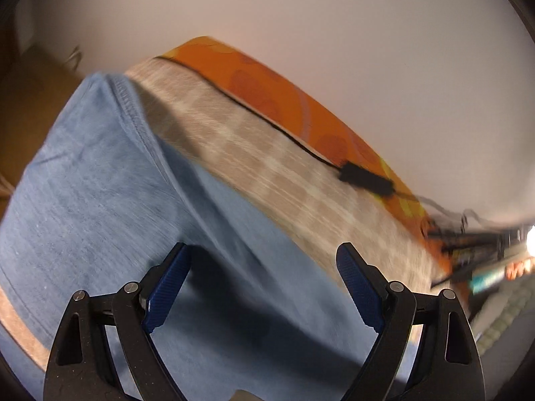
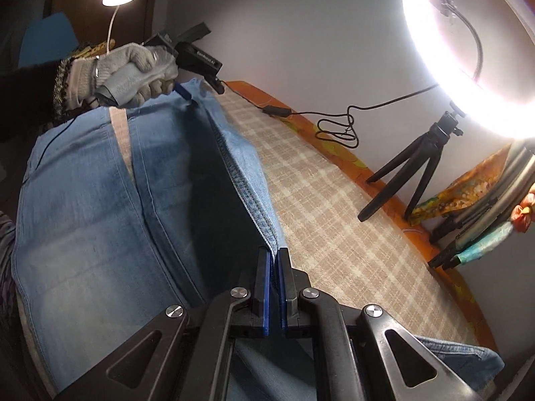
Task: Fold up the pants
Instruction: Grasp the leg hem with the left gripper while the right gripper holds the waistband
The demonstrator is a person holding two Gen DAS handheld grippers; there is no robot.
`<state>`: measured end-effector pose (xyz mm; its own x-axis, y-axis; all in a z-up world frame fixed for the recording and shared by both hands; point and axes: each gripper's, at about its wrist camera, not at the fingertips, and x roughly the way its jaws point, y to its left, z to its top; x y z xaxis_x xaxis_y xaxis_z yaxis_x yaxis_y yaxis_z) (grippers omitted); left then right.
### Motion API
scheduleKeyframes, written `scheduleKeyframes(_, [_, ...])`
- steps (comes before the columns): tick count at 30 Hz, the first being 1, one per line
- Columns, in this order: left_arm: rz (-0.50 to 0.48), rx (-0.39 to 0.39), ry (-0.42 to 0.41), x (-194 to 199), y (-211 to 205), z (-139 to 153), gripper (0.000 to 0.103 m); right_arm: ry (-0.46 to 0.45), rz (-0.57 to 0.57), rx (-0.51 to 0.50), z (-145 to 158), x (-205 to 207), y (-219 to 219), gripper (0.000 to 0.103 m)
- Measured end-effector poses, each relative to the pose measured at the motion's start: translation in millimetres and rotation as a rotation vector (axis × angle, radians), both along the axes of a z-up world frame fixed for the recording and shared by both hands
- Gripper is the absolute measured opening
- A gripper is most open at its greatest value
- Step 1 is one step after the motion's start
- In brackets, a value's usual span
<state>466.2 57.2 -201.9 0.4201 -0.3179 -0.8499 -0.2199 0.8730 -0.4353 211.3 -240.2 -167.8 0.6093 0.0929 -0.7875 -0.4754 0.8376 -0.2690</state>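
Observation:
Light blue denim pants (image 2: 100,207) lie on a beige checked table cover (image 2: 334,207). My right gripper (image 2: 275,254) is shut on a stitched edge of the pants (image 2: 247,183) and holds it lifted as a ridge. My left gripper (image 1: 264,257) is open, with its blue pads (image 1: 170,287) apart just above the denim (image 1: 100,183) and nothing between them. In the right wrist view the left gripper (image 2: 187,92) is at the far end of the lifted edge, held by a gloved hand (image 2: 133,67).
An orange patterned cloth (image 1: 287,93) runs along the table's far edge by the wall. A black cable with an inline box (image 2: 277,111) lies there. A ring light (image 2: 468,50) on a black tripod (image 2: 408,173) stands at the right. Coloured clutter (image 2: 481,227) lies beyond it.

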Motion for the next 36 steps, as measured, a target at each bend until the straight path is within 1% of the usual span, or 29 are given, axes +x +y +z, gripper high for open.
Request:
scheduleKeyframes(1, [0.029,-0.002,0.004,1,5,-3,0.083,-0.002,-0.003,0.003,1,-1,-1,0.001])
scheduleKeyframes(2, [0.058,-0.009,-0.002,3,10,-6,0.070,-0.004,-0.006,0.006,2,-2,-1,0.001])
scheduleKeyframes(3, [0.076,-0.020,-0.009,3,13,-7,0.053,-0.005,-0.008,0.007,3,-3,-2,0.001])
scheduleKeyframes(4, [0.089,-0.030,-0.017,3,16,-9,0.033,-0.005,-0.009,0.008,3,-4,-1,0.001])
scheduleKeyframes(5, [0.098,-0.034,-0.023,3,19,-9,0.023,-0.005,-0.013,0.005,2,-4,-2,0.001])
scheduleKeyframes(6, [0.107,-0.033,-0.038,2,21,-9,0.013,-0.006,-0.019,0.004,1,-4,-2,0.001])
scheduleKeyframes(8, [0.099,-0.027,-0.079,-2,23,-4,0.007,-0.007,-0.028,0.008,1,-3,-3,0.001])
scheduleKeyframes(11, [0.065,0.029,-0.161,-15,19,13,0.004,-0.023,-0.048,0.001,4,-3,-3,0.001])
scheduleKeyframes(15, [0.025,0.067,-0.246,-39,21,41,0.004,-0.042,-0.074,-0.005,16,-7,-3,0.001])
scheduleKeyframes(17, [0.009,0.076,-0.281,-51,25,59,0.004,-0.055,-0.078,-0.014,25,-13,-1,0.001])
scheduleKeyframes(21, [-0.008,0.071,-0.346,-76,39,92,0.004,-0.082,-0.073,-0.027,47,-34,7,0.001])
scheduleKeyframes(23, [-0.011,0.066,-0.374,-94,42,106,0.004,-0.092,-0.065,-0.036,58,-47,13,0.001])
scheduleKeyframes(26, [-0.021,0.067,-0.424,-132,50,126,0.004,-0.096,-0.052,-0.046,71,-74,23,0.001])
scheduleKeyframes(29, [-0.033,0.078,-0.453,-163,55,133,0.004,-0.082,-0.046,-0.055,75,-99,32,0.001])
scheduleKeyframes(30, [-0.035,0.076,-0.465,-181,59,135,0.004,-0.075,-0.043,-0.061,74,-108,35,0.001])
scheduleKeyframes(32, [-0.034,0.075,-0.480,-200,65,133,0.004,-0.066,-0.038,-0.067,74,-124,39,0.001])
scheduleKeyframes(36, [-0.023,0.089,-0.501,-257,81,121,0.004,-0.023,-0.030,-0.056,67,-160,49,0.001])
